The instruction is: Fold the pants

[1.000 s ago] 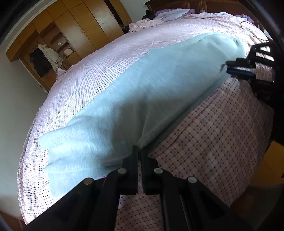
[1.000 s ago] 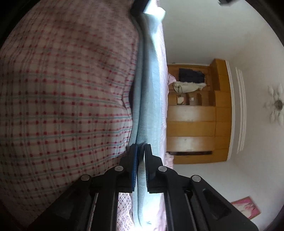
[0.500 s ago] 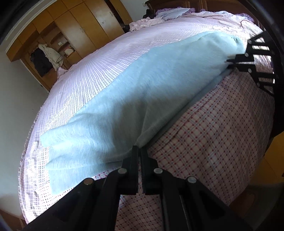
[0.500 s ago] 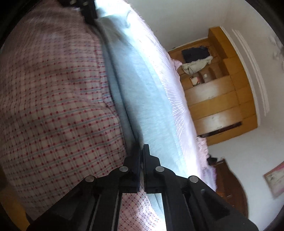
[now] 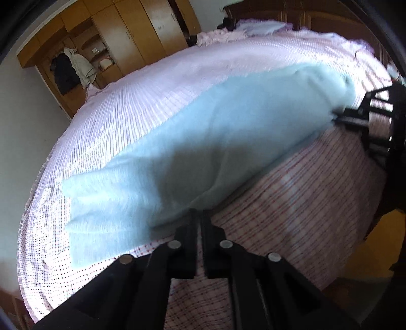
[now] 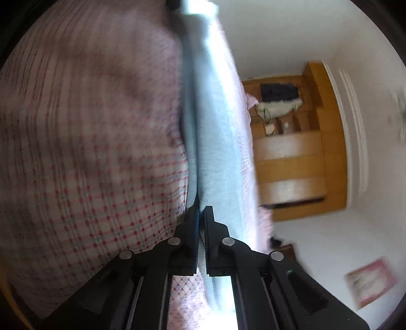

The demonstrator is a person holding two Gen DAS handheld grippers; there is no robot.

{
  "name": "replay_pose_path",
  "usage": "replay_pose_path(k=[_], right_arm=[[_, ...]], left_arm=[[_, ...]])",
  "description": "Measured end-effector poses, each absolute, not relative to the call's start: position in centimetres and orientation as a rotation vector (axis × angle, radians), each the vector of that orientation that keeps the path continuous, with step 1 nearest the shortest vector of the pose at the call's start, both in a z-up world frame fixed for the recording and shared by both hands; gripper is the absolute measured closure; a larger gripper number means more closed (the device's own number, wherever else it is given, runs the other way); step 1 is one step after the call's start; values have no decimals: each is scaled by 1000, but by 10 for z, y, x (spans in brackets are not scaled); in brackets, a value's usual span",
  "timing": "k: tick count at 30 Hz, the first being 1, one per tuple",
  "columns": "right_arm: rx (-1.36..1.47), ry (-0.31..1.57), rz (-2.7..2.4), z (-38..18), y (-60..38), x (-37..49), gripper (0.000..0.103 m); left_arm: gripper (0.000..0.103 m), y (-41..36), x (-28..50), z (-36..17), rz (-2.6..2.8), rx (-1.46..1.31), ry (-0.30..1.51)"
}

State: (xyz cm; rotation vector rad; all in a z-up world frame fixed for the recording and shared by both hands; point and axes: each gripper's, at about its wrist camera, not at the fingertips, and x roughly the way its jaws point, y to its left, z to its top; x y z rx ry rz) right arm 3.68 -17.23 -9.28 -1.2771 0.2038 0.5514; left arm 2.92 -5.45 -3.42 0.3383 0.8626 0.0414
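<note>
Light blue pants (image 5: 203, 142) lie stretched lengthwise across the bed, their near long edge raised off the checked cover. My left gripper (image 5: 199, 213) pinches that edge near the leg end; its jaws are opening slightly, with the cloth still between the tips. In the left wrist view my right gripper (image 5: 340, 119) holds the same edge at the far end, on the right. The right wrist view shows that gripper (image 6: 201, 209) shut on the folded pants edge (image 6: 213, 132), which runs straight up the picture.
The bed has a pale striped sheet (image 5: 142, 88) under the pants and a red-checked cover (image 5: 304, 193) over its near side. A wooden wardrobe (image 5: 121, 30) with hanging clothes stands beyond the bed. The headboard (image 5: 291, 12) is at the far end.
The right gripper has rolled and risen a little with the pants edge in its grip. The left gripper has stayed in place on the edge.
</note>
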Motion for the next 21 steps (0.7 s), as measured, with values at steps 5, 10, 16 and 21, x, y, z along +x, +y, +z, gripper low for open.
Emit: replay_pose_path(k=[5,10,16,21], right_arm=[[-719,402,703,-32,-214,67,89],[-174,586,484,-5,-315,139,84],[454,732,239,-29,-450,181,84],[549,777,289,-47,-455,174,84]], left_arm=[[68,-68,35,-13,-4,251,830],[61,-95,65,-1,-44,236,783],[61,-123,105,-11,-41,248,742],[61,-111,111,-31,-14,185,751]])
